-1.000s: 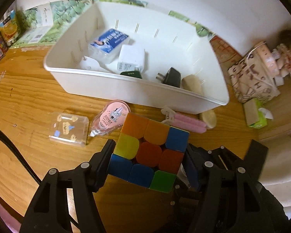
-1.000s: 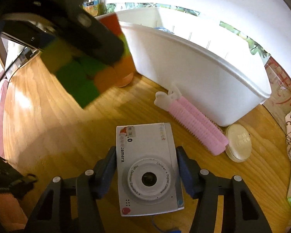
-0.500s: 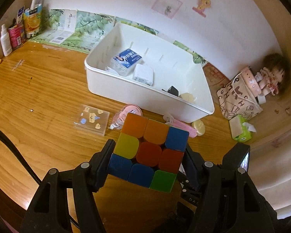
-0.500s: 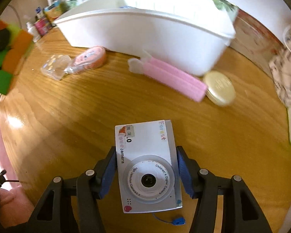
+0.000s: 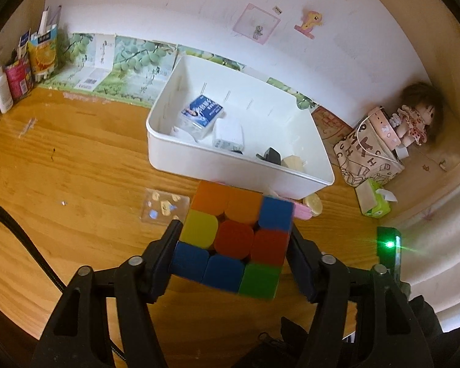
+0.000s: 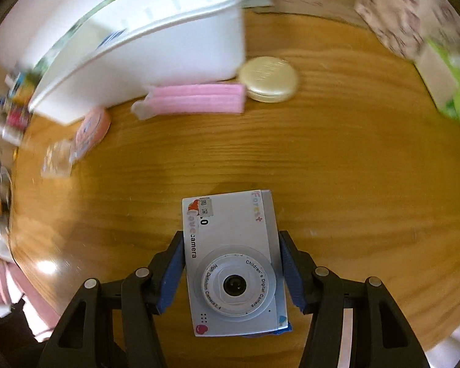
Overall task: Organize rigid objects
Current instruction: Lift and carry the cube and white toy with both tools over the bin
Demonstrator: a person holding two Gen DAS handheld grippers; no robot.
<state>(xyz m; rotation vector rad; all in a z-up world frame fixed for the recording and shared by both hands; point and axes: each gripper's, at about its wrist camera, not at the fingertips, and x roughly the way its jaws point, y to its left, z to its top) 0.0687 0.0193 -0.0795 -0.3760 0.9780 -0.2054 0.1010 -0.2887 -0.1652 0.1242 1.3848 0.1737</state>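
Both grippers had lifted away from the white bin (image 5: 230, 168), left gripper (image 5: 233, 242) closing on a puzzle cube (image 5: 234, 239), right gripper (image 6: 230, 273) half-open, clamping a toy camera (image 6: 233, 260), both undelivered.

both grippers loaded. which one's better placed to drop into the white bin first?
Left, probably. The left gripper, jaws closing on the puzzle cube, faces the white bin's open top. The right gripper holds the toy camera lower, facing the bin's outer wall.
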